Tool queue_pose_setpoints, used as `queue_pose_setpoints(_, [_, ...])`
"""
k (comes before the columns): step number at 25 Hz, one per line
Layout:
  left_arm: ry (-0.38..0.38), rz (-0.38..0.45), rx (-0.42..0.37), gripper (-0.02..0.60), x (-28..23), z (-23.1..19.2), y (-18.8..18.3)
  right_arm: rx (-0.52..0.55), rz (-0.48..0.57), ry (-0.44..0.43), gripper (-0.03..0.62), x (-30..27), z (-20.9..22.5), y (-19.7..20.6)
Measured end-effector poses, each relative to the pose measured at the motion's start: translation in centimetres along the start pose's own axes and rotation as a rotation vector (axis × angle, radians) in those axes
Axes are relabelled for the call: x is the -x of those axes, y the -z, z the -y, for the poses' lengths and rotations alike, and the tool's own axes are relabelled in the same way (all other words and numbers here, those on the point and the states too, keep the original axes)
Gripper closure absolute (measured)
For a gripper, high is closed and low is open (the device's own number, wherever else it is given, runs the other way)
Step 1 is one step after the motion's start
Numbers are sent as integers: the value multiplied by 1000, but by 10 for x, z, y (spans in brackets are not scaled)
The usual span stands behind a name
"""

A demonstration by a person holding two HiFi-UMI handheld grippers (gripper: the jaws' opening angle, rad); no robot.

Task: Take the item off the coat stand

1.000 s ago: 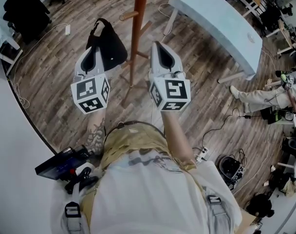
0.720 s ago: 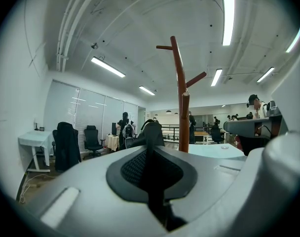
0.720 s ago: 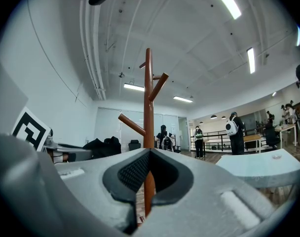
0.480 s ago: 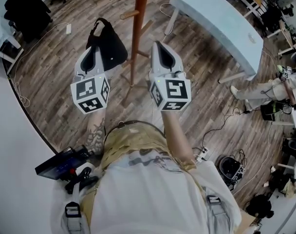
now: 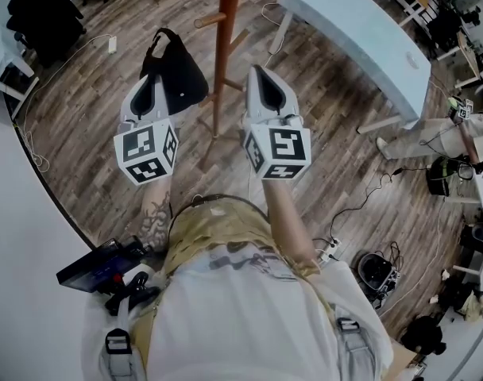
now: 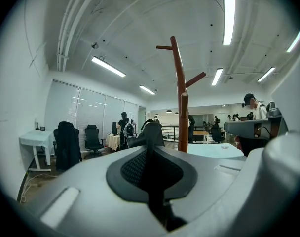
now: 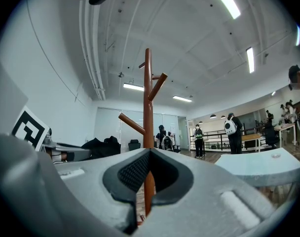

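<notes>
The brown wooden coat stand [image 5: 220, 54] rises between my two grippers in the head view, and no item shows on the pegs I can see. My left gripper [image 5: 156, 79] is shut on a black bag [image 5: 178, 70], which hangs off its tip to the left of the pole. In the left gripper view the bag [image 6: 151, 131] stands dark at the closed jaw tips [image 6: 149, 148], with the stand [image 6: 181, 83] behind and to the right. My right gripper [image 5: 256, 71] is shut and holds nothing. Its own view looks straight at the pole [image 7: 148, 93].
A pale blue table [image 5: 361, 30] stands to the right of the stand. A dark coat on a chair [image 5: 43, 14] is at the far left. Cables and gear [image 5: 376, 272] lie on the wooden floor at the right, by a seated person's legs [image 5: 420, 157]. A white wall edge runs along the left.
Both grippers and the bag hold their places. Only the seated person at the right edge has shifted a little.
</notes>
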State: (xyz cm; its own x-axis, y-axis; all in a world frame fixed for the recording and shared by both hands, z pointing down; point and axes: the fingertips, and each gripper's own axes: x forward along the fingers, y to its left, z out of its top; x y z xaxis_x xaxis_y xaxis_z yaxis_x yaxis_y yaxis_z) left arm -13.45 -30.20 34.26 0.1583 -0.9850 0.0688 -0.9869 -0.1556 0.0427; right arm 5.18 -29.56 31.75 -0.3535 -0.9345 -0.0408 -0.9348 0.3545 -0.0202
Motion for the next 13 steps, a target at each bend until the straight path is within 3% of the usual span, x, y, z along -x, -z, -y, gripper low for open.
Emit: queue_pose_setpoints(13, [1,5,3,574,-2,-2,-4,0,5,1,597,-1,0,-1])
